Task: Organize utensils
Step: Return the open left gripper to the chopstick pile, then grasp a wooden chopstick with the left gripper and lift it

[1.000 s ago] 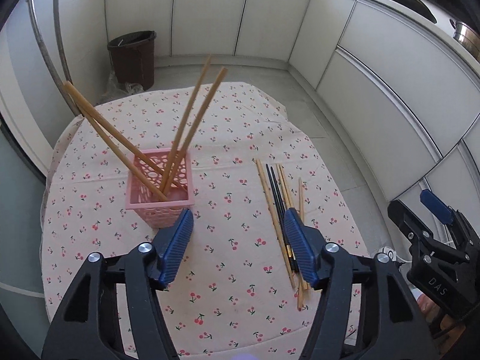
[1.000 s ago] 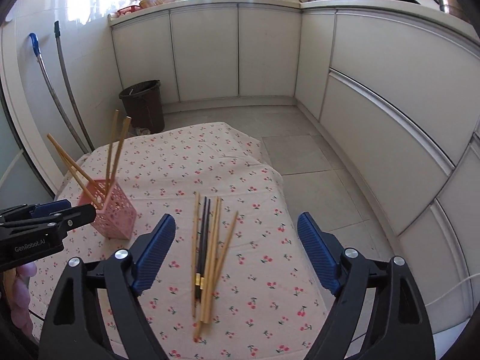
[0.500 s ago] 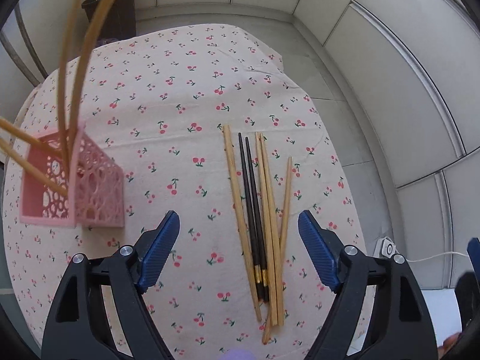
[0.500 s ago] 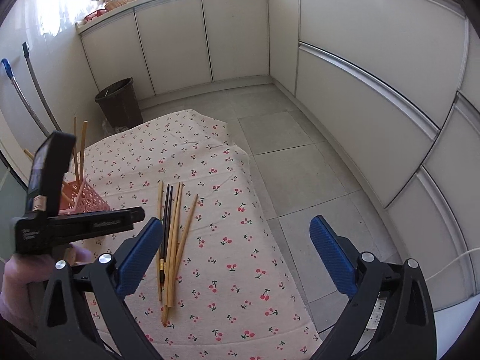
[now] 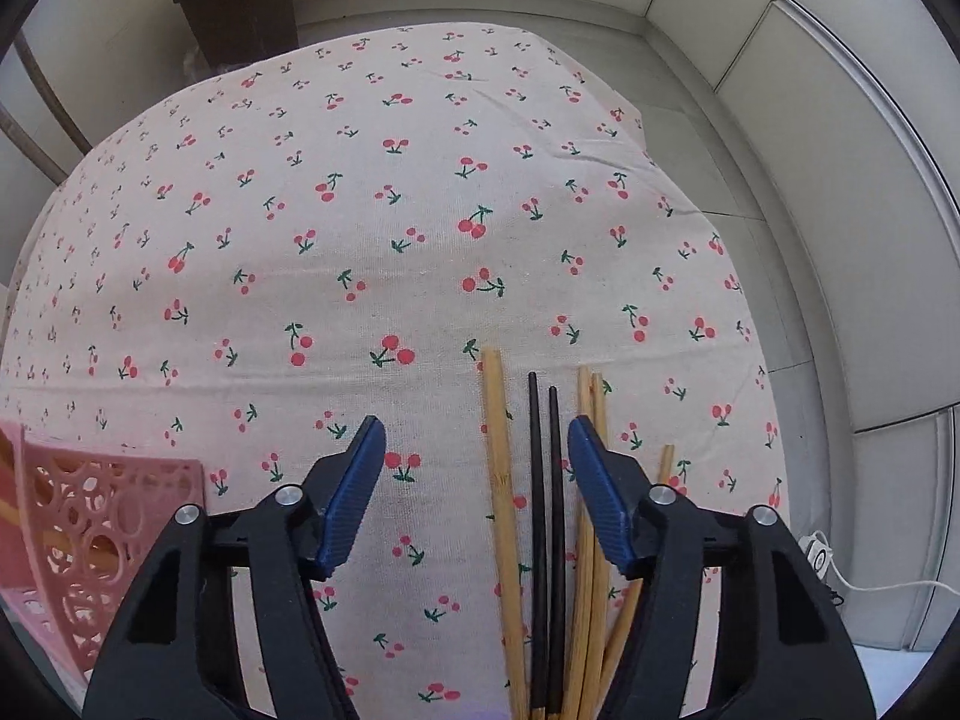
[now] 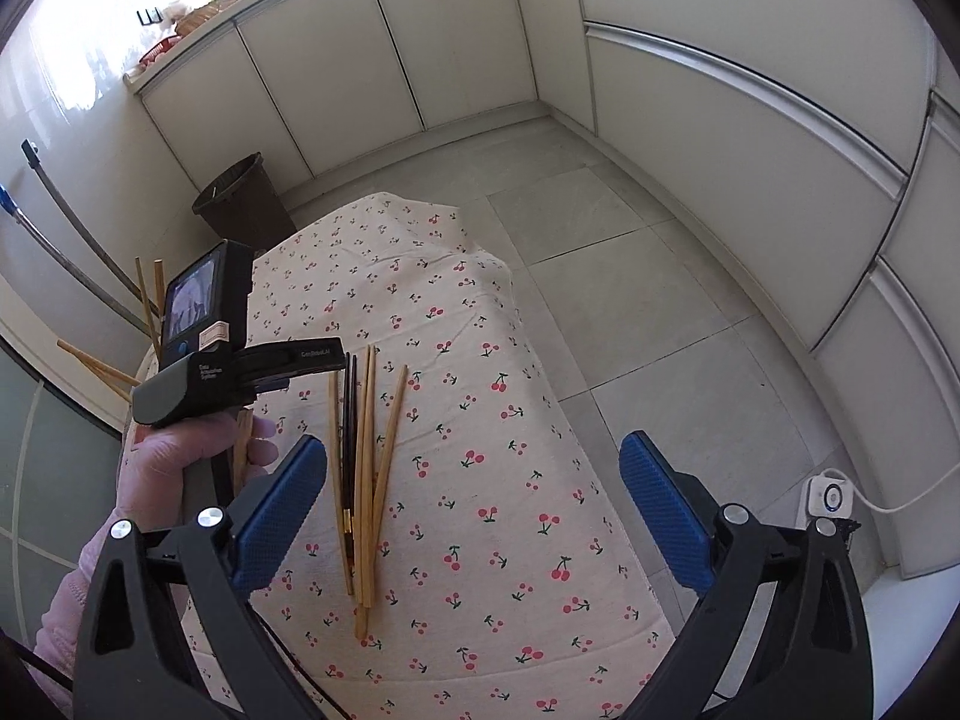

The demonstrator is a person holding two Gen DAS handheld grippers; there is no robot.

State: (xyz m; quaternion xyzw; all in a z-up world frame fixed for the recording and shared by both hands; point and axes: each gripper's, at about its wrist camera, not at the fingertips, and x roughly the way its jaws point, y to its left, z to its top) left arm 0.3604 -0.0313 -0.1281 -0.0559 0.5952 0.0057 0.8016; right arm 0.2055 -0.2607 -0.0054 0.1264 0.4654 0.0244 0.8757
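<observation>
Bamboo and black chopsticks [image 5: 543, 516] lie bundled lengthwise on the cherry-print cloth of the tabletop [image 5: 372, 192], near its right edge, their ends roughly lined up, which I judge leaves them easy to straddle and lift a few at a time. The left claw [image 5: 471, 468] is low over them with its blue pads apart; one bamboo stick and the black pair sit in the gap, while the other bamboo ones run under or beside the right pad (contact with the cloth cannot be told). From the right wrist view this claw points forward and down along the sticks, the left hand [image 6: 180, 450] wrapped round its handle. A pink basket [image 5: 90, 534] stands to the left, already holding several sticks upright, so it is likely the destination. The right claw [image 6: 471, 510] hangs back above the near edge, wide apart and empty.
</observation>
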